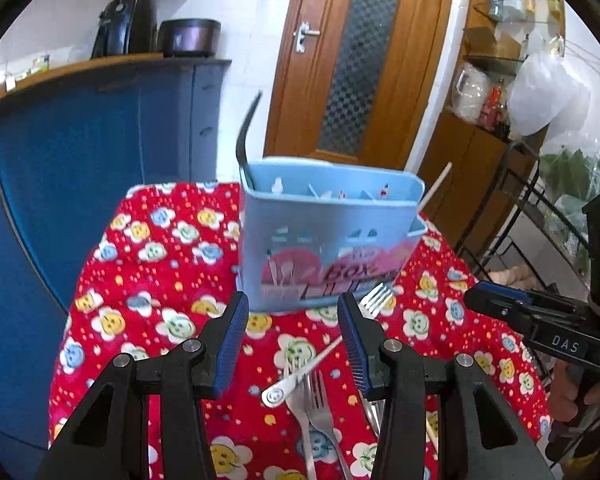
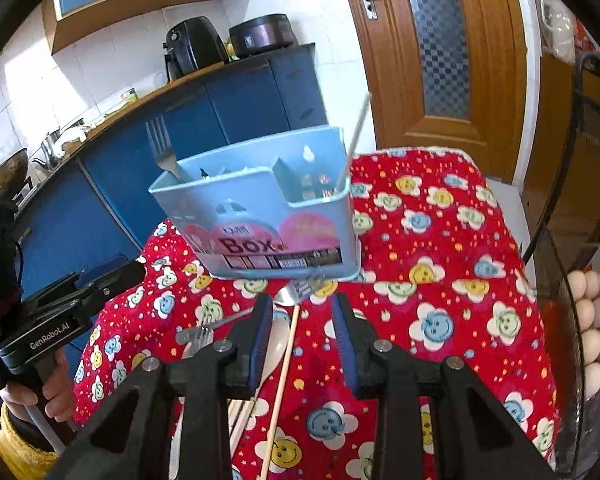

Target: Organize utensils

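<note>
Clutter is my main worry: loose utensils lie crossed on the red flowered cloth covering the desk (image 1: 148, 240), low in both frames, right in front of the blue utensil box (image 1: 324, 232), which stands mid-frame and already holds a fork (image 2: 162, 148) and a chopstick (image 2: 356, 140).

My left tool (image 1: 292, 344) is open with nothing between its pads, poised above two forks (image 1: 312, 412) lying side by side with a slim handle (image 1: 300, 376) laid across them. Closing there, I judge, could pinch two pieces together or flick the crossing one off the cloth.

My right tool (image 2: 302, 340) is also open and empty, above a pale spoon (image 2: 278, 340) and a thin chopstick (image 2: 286, 360), with another fork's tines (image 2: 308, 286) just against the box's base. That chopstick looks likely to roll or slip from the pads, and the soft cloth may bunch.

Both tools sit near each other and near the light box; a nudge could tip it.
</note>
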The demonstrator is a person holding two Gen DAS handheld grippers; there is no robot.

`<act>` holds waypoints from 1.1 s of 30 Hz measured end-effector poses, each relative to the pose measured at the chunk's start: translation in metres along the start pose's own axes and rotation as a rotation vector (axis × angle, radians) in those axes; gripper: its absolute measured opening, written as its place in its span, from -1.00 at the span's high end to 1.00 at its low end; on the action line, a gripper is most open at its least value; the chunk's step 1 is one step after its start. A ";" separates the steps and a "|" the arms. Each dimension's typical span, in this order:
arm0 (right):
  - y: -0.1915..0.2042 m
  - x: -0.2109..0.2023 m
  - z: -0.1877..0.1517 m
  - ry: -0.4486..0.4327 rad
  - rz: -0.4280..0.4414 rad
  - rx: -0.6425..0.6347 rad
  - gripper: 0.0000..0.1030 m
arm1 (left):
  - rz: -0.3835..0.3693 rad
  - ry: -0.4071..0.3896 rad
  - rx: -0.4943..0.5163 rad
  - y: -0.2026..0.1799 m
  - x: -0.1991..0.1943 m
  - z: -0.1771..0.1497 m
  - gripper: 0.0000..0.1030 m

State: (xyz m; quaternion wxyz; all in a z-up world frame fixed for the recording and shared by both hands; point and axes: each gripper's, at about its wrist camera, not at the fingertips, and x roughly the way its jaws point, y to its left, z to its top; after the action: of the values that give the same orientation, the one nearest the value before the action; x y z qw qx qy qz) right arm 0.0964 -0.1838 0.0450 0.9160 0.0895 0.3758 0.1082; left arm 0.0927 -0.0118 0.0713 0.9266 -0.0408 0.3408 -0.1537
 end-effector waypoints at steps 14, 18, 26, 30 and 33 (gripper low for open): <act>-0.018 0.025 -0.024 0.070 0.006 0.067 0.35 | -0.002 0.112 -0.035 0.000 0.028 -0.031 0.08; -0.019 0.028 -0.030 0.085 0.005 0.072 0.35 | -0.026 0.136 -0.008 -0.008 0.033 -0.041 0.08; -0.022 0.028 -0.039 0.099 -0.010 0.063 0.35 | -0.039 0.187 0.044 -0.020 0.050 -0.056 0.10; -0.026 0.027 -0.043 0.105 -0.017 0.071 0.35 | -0.046 0.202 0.065 -0.023 0.055 -0.060 0.19; -0.028 0.026 -0.046 0.110 -0.026 0.072 0.35 | -0.034 0.215 0.072 -0.024 0.061 -0.063 0.25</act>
State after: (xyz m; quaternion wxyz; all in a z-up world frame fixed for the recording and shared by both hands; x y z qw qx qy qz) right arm 0.0856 -0.2002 -0.0118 0.8915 0.1113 0.4303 0.0873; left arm 0.0899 -0.0513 -0.0100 0.8829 0.0036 0.4317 -0.1849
